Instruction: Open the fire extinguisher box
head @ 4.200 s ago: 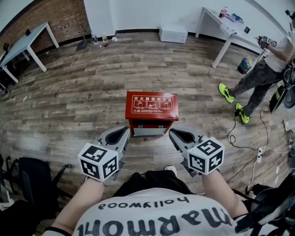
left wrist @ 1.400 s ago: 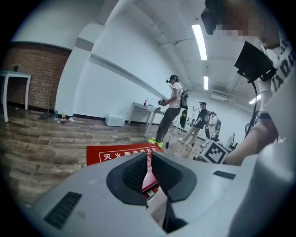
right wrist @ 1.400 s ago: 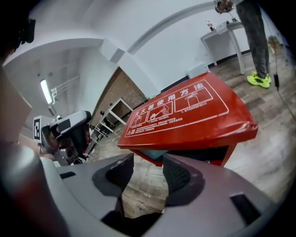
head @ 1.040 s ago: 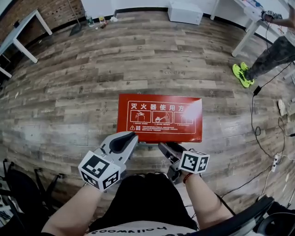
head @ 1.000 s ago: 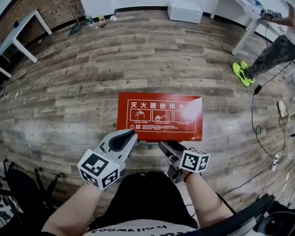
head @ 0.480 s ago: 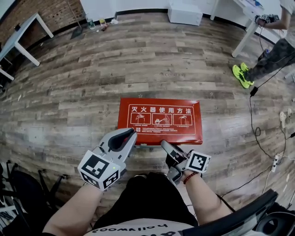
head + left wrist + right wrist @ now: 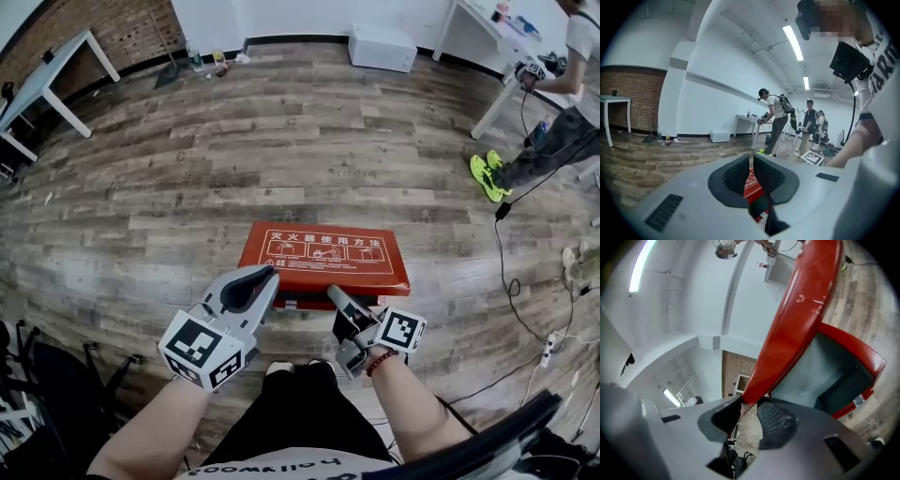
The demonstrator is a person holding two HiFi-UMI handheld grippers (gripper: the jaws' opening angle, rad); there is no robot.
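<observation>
The red fire extinguisher box [image 7: 323, 251] stands on the wooden floor, its lid printed with white instructions. My right gripper [image 7: 336, 292] is at the lid's front edge. Its jaws have just been closing and the edge is clamped between them. In the right gripper view the red lid [image 7: 801, 310] slants up out of my right gripper [image 7: 746, 408], and the box's grey inside [image 7: 820, 376] shows beneath it. My left gripper [image 7: 265, 273] is at the lid's front left corner, jaws together and holding nothing. Past my left gripper [image 7: 752, 161], in its own view, a strip of the red box [image 7: 752, 185] shows.
A person in neon-green shoes [image 7: 487, 173] stands at the right by a white table, and cables [image 7: 506, 281] trail over the floor nearby. A white box [image 7: 382, 45] sits against the back wall. Another white table [image 7: 47, 84] is at the far left, a black chair [image 7: 47, 394] at lower left.
Both grippers have risen. The right gripper's jaws have closed on the lid's front edge, and the lid now tilts up at the front. The person at the right has shifted.
</observation>
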